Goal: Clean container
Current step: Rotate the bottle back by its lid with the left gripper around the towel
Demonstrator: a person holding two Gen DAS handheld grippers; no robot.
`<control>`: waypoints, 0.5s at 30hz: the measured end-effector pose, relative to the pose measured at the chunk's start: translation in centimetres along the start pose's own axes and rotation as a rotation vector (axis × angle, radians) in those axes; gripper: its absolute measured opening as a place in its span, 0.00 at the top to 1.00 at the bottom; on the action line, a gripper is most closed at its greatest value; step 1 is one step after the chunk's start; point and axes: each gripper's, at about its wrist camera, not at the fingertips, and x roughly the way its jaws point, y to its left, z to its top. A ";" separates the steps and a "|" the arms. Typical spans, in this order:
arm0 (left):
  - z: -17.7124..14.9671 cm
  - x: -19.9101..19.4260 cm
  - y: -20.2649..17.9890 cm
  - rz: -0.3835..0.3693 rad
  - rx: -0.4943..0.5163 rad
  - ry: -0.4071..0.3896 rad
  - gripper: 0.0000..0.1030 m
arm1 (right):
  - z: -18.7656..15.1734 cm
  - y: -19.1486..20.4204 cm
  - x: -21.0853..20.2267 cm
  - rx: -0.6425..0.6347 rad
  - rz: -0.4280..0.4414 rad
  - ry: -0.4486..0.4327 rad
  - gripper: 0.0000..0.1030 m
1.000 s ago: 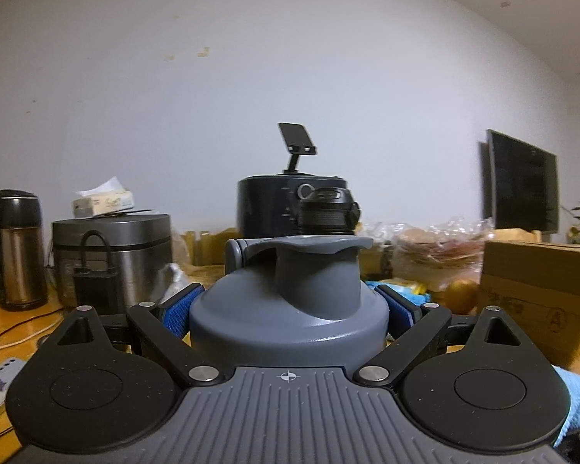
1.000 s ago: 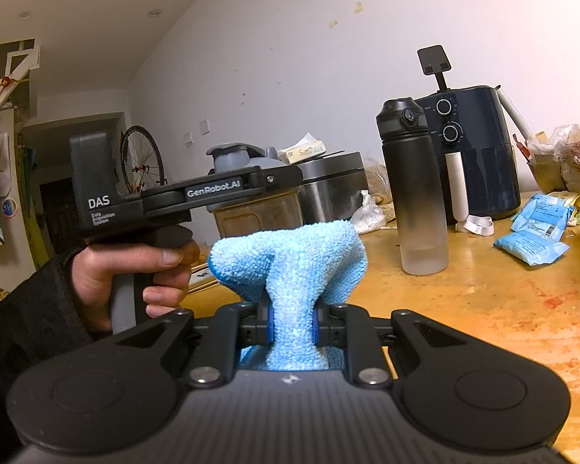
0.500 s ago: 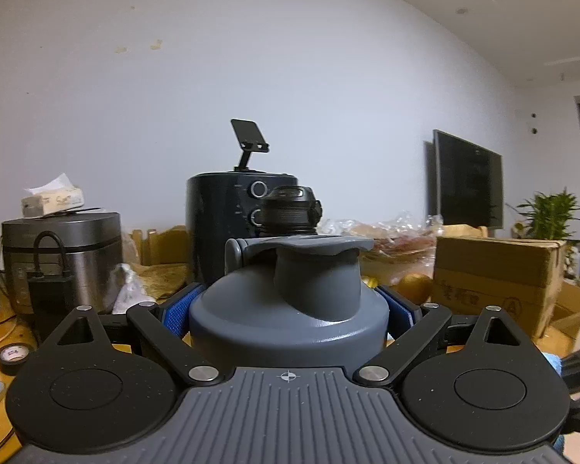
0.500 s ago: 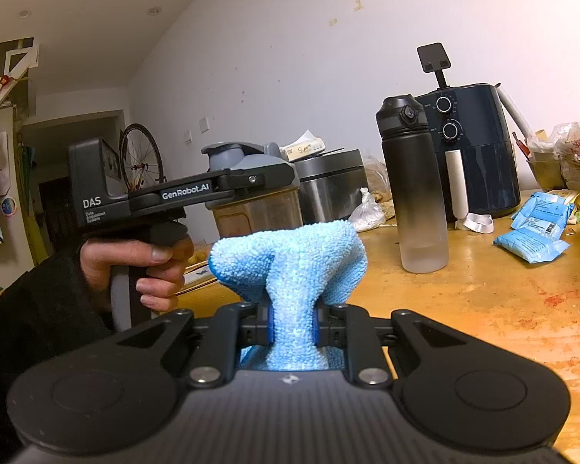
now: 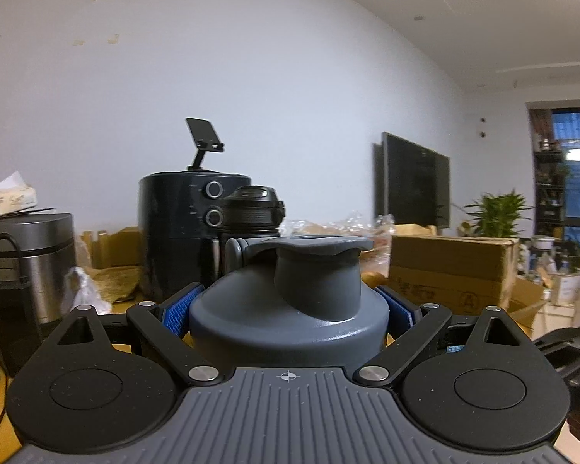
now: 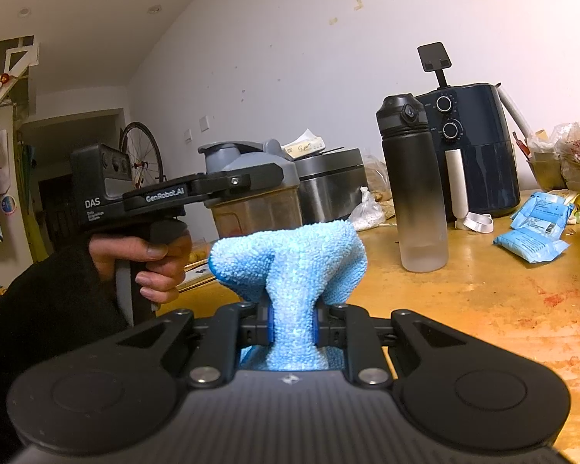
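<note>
A shaker bottle with a grey lid (image 5: pixel 288 309) and a clear, brown-stained body (image 6: pixel 257 212) is held upright above the table. My left gripper (image 5: pixel 288 311) is shut on it just under the lid, its blue pads (image 5: pixel 178 309) pressing both sides. In the right wrist view the same gripper (image 6: pixel 228 185) shows from the side, with a hand (image 6: pixel 154 251) on its handle. My right gripper (image 6: pixel 292 324) is shut on a bunched light-blue microfibre cloth (image 6: pixel 290 259). The cloth sits just in front of and below the bottle, apart from it.
On the wooden table (image 6: pixel 483 294) stand a black-to-clear water bottle (image 6: pixel 413 185), a dark air fryer (image 6: pixel 475 147) and a steel rice cooker (image 6: pixel 328 189). Blue packets (image 6: pixel 533 232) lie at the right. A cardboard box (image 5: pixel 452 270) and a plant (image 5: pixel 498 212) stand beyond.
The left gripper has swung with the shaker bottle, so its view pans right towards the window and plant. In the right wrist view the bottle has turned. The right gripper and cloth have stayed still.
</note>
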 end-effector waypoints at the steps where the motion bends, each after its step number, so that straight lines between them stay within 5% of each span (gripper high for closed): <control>1: 0.0 0.0 0.2 -0.016 0.000 0.000 0.08 | 0.0 0.0 0.0 -0.001 0.000 0.001 0.86; 15: -0.2 -0.2 1.5 -0.140 0.013 0.006 0.08 | -0.1 0.2 0.1 -0.006 0.003 0.008 0.86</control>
